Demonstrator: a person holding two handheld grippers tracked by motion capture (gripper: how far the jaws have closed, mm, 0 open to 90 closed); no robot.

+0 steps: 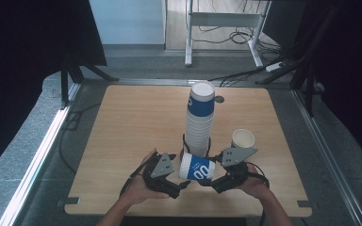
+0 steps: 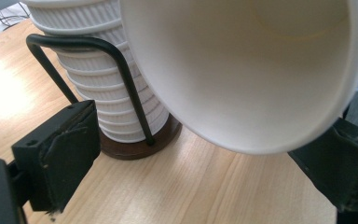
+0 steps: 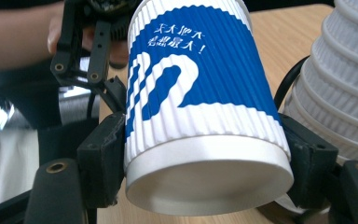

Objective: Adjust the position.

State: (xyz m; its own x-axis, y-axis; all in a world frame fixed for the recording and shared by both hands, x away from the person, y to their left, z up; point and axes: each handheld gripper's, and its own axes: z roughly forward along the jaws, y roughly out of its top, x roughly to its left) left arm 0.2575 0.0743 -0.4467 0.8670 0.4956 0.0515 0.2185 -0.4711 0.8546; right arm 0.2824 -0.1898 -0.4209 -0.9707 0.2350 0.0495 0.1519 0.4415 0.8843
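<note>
From the high view, we look down on a pale wooden table (image 1: 122, 141) with rounded corners, standing on grey carpet, with black curtains at both sides and a white desk frame and cables at the far end. Near the middle rises a tall stack of cups (image 1: 200, 125), white and ribbed, topped by a blue band, held in a black wire holder. A single open cup (image 1: 242, 138) stands upright just right of it. At the near edge, the blue-and-white cup (image 1: 197, 168) lies level between the left gripper (image 1: 181, 184) and the right gripper (image 1: 212, 181), its long axis running left to right, its mouth toward the left.

From the left gripper view, we see the cup's smooth white inside (image 2: 247, 70) facing us. The black jaws stand apart on either side of the rim, not pressing it. The holder's dark round base (image 2: 135, 147) sits beyond.

From the right gripper view, the cup's corrugated paper wall (image 3: 200, 93) and flat bottom face us, clamped between both jaws.
</note>
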